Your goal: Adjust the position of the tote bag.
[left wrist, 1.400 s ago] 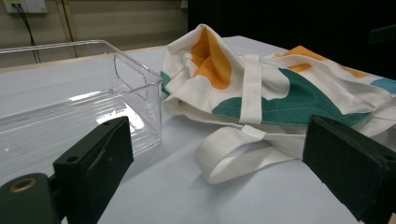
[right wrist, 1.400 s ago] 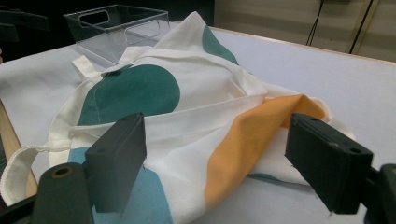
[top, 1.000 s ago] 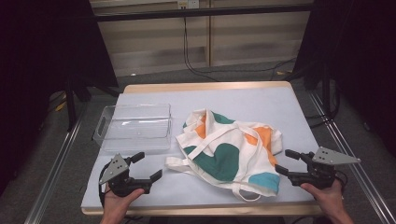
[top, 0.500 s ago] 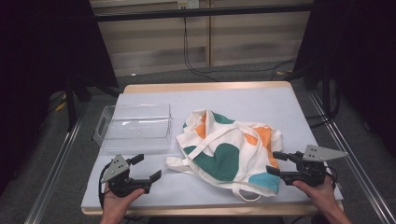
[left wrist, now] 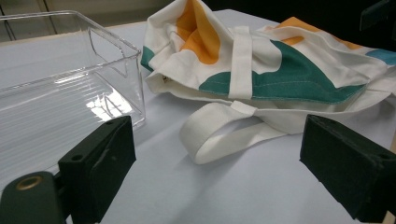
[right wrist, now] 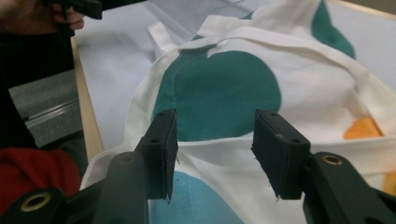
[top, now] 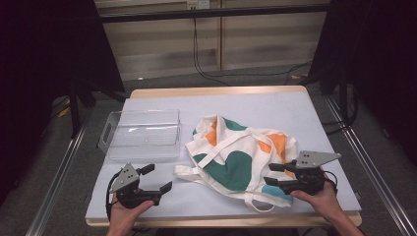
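Note:
A white tote bag [top: 241,152] with teal, orange and blue patches lies crumpled in the middle of the table. My right gripper [top: 270,174] reaches over its right edge, and its jaws have just been closing. In the right gripper view the right gripper [right wrist: 215,140] stands half open above the bag's [right wrist: 224,88] teal patch, with fabric under the gap and nothing pinched. My left gripper [top: 158,178] rests wide open at the front left, short of the bag. In the left gripper view a white strap loop [left wrist: 210,135] lies ahead of the left gripper [left wrist: 219,154].
A clear plastic bin [top: 140,133] stands to the left of the bag, close to the left gripper; it also shows in the left gripper view [left wrist: 56,93]. The grey mat [top: 295,108] is bare behind the bag. The table's front edge [top: 221,221] is near both hands.
My right gripper has moved left from beside the bag to over its right edge, and its jaws have narrowed. The left gripper and the bag have stayed put.

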A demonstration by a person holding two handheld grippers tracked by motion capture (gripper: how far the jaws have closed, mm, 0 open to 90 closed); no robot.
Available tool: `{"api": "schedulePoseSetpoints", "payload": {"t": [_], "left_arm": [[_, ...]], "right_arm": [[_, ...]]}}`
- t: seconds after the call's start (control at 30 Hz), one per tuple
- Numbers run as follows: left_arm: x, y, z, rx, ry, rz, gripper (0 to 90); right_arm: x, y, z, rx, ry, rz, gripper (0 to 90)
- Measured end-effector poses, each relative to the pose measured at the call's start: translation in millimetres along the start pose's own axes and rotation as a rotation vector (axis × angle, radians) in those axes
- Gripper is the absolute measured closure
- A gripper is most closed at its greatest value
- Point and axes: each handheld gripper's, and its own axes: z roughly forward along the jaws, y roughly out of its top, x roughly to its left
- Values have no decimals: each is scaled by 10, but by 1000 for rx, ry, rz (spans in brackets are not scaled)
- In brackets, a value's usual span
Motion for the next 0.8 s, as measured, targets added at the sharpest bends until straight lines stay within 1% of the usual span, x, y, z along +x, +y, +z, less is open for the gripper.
{"api": "schedulePoseSetpoints", "payload": {"t": [0.03, 0.07, 0.1, 0.17, 0.2, 0.23, 0.33, 0.37, 0.4, 0.43, 0.53, 0.63, 0.7, 0.73, 0.77, 0.8], "left_arm": [[0, 0, 0, 0, 0, 0, 102], [-5, 5, 10, -7, -4, -8, 102], [-3, 10, 9, 0, -3, -4, 102], [-4, 11, 19, -5, -12, 7, 103], [-13, 10, 22, 0, -11, 2, 103], [-16, 14, 18, 11, -3, 12, 104], [-21, 12, 32, 2, -20, 7, 105], [-15, 13, 30, 8, -22, 15, 105], [-17, 14, 26, 17, -20, 13, 105], [-20, 13, 29, 17, -31, 8, 100], [-22, 15, 39, 11, -40, 19, 101], [-21, 15, 38, 14, -35, 21, 101], [-17, 11, 36, 15, -30, 11, 101], [-17, 15, 29, 23, -15, 15, 101], [-9, 15, 30, 18, -24, 14, 101], [-11, 16, 29, 19, -21, 13, 100]], "right_arm": [[11, 21, 33, 13, 9, -14, 507], [23, 41, 63, 18, 19, -18, 507], [28, 55, 85, 21, 28, -20, 508], [43, 98, 140, 33, 45, -30, 514], [47, 120, 166, 34, 48, -37, 515], [49, 141, 188, 36, 54, -43, 518], [53, 204, 246, 46, 65, -50, 529], [53, 230, 268, 53, 74, -52, 539], [51, 246, 284, 56, 74, -55, 540], [46, 270, 308, 62, 76, -60, 540], [36, 316, 368, 78, 90, -60, 549], [24, 366, 436, 89, 107, -62, 552], [26, 397, 474, 93, 113, -68, 550], [28, 414, 490, 98, 117, -71, 549], [30, 429, 504, 100, 118, -77, 549], [31, 454, 524, 106, 127, -85, 550]]}}
